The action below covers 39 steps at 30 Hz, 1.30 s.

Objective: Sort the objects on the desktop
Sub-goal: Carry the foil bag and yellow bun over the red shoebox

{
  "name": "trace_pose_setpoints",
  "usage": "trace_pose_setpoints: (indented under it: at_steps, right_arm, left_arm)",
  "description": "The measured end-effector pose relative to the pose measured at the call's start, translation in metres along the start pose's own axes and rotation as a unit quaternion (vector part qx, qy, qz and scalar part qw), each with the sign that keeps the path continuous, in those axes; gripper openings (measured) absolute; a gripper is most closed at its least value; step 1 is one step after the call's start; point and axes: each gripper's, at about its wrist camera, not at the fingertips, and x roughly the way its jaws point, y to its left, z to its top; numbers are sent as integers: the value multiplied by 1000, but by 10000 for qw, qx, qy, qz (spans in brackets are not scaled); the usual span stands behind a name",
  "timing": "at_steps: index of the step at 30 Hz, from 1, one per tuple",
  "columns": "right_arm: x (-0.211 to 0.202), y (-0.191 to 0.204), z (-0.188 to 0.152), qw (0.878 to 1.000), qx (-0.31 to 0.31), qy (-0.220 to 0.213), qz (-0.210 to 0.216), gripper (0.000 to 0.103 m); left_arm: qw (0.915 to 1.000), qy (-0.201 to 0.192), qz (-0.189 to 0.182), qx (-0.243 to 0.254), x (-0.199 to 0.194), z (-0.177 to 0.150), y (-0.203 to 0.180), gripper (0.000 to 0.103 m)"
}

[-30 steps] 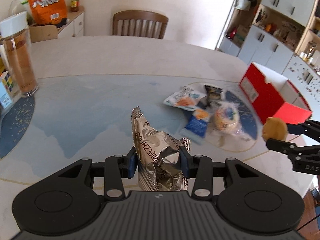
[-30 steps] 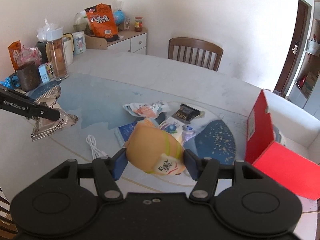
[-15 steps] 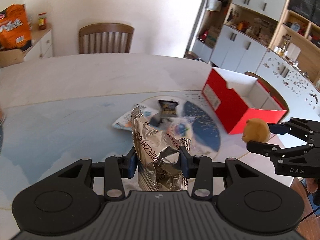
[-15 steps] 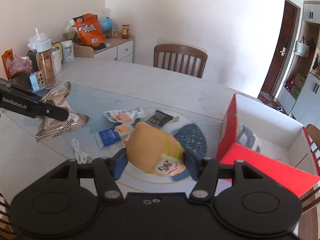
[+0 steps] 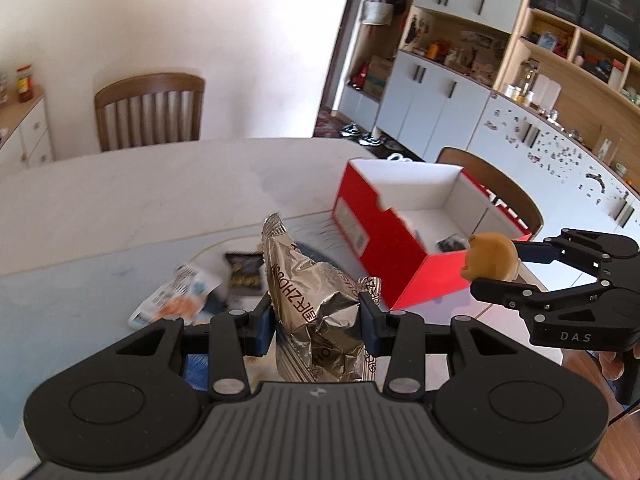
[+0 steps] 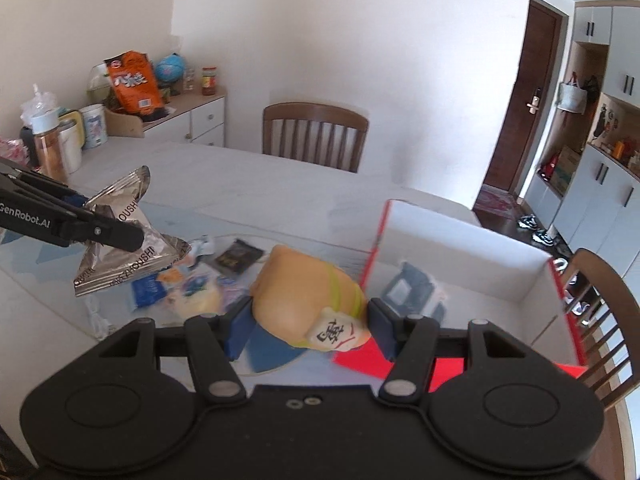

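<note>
Carrying both loads toward box (image 5: pixel 400 216) near tabletop's right edge: left gripper (image 5: pixel 318 322) clamps foil bag (image 5: pixel 316 312), right gripper (image 6: pixel 306 320) clamps toy (image 6: pixel 308 304). Risk: grippers collide over box; crinkly foil may slip w/ tilt.

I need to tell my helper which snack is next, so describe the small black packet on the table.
Start at the red box on the table. Left of it lies a snack pile; the small black packet lies flat at its far edge, the only dark square among pale and blue wrappers.
</note>
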Motion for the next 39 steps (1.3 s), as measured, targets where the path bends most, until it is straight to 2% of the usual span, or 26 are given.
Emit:
trace_pose_setpoints:
  at_steps: [20,39]
  right_arm:
    - [5,-105,-3,9996,105,-15,-272,61]
    - [34,-174,-2,9995,126,142,-239,61]
  left_arm:
    - [9985,-38,-324,433,75,64,-90,41]
    - [9949,383,-582,733,158,95,-142,41]
